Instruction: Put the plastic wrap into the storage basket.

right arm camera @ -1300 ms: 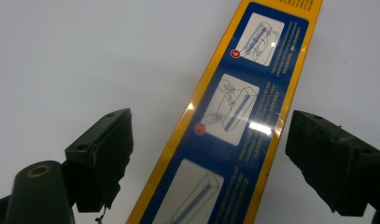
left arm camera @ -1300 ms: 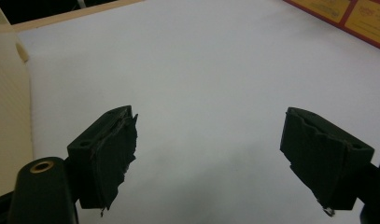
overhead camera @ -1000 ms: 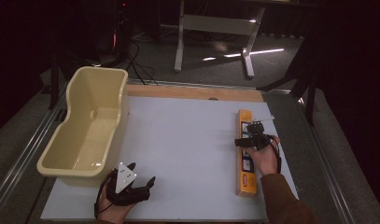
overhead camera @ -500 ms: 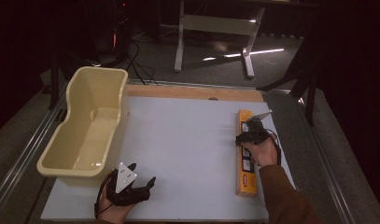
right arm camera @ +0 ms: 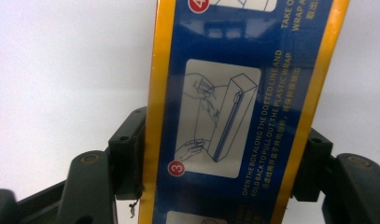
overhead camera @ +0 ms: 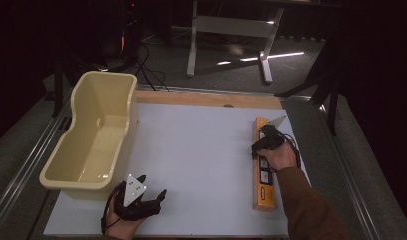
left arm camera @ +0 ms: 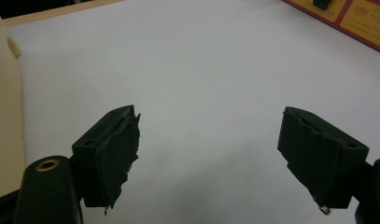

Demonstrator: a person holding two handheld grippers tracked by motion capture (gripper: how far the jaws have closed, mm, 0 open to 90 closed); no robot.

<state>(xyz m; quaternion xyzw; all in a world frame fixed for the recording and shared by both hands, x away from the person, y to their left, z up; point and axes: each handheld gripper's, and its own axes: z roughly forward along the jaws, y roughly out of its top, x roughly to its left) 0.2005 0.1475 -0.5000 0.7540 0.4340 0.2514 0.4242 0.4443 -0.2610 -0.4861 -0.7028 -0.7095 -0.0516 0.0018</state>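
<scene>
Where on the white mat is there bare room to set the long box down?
The mat is bare between the tub and the box, and along the far edge by the wooden strip. It is crowded at the near-left corner, by the left hand-held gripper.

On your left the tub [overhead camera: 93, 137] stands on the mat [overhead camera: 196, 160], along its left edge, with your left gripper [overhead camera: 141, 197] just in front of the tub's near right corner, resting on the mat. On your right the box [overhead camera: 265, 172] lies lengthwise near the mat's right edge, running from near you toward the far side, well apart from the tub. Your right gripper [overhead camera: 261, 145] sits across the box's far half, one jaw on each long side.
</scene>
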